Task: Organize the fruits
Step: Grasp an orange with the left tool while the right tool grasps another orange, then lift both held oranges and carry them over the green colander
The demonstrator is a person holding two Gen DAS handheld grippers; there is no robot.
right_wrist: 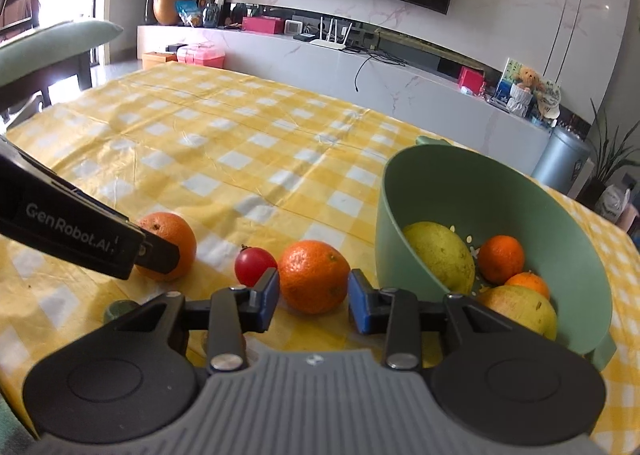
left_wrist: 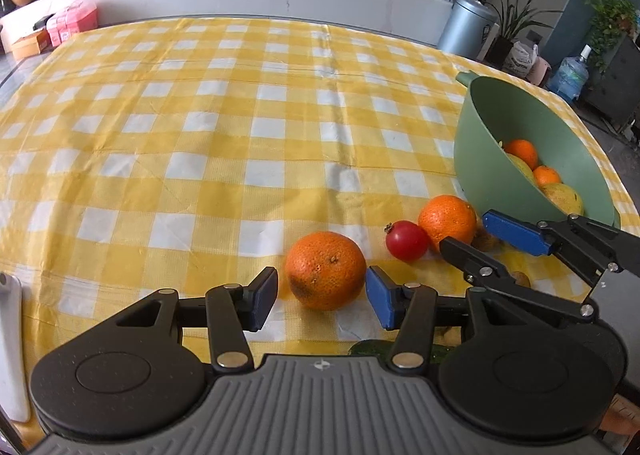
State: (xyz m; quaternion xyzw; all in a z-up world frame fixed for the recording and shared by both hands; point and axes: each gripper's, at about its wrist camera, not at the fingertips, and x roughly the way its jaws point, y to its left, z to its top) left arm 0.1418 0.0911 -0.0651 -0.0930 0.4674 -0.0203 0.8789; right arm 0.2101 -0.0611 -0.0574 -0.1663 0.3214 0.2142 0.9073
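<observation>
The left gripper (left_wrist: pixel 322 297) has its fingers spread wide on either side of an orange with a dark blemish (left_wrist: pixel 325 270), the blue pads (left_wrist: pixel 382 301) standing just clear of the skin, so nothing is clamped. The right gripper (right_wrist: pixel 313 301) is likewise wide apart around a second orange (right_wrist: pixel 313 276), with a small gap showing at each pad, holding nothing.

Taking the green bowl (right_wrist: pixel 400 195) as the landmark: it sits tilted on the yellow checked tablecloth (right_wrist: pixel 224 159), its opening turned toward the grippers. Inside it lie two yellow-green fruits (right_wrist: pixel 440 255) and two small oranges (right_wrist: pixel 501 259). The second orange rests on the cloth just to the left of the bowl's wall. A small red fruit (right_wrist: pixel 254 265) sits beside that orange, on its far side from the bowl. The blemished orange lies farther still from the bowl, past the red fruit. In the left wrist view, a small brown fruit (left_wrist: pixel 486 241) shows close under the bowl's wall, partly hidden behind the right gripper's fingers.
</observation>
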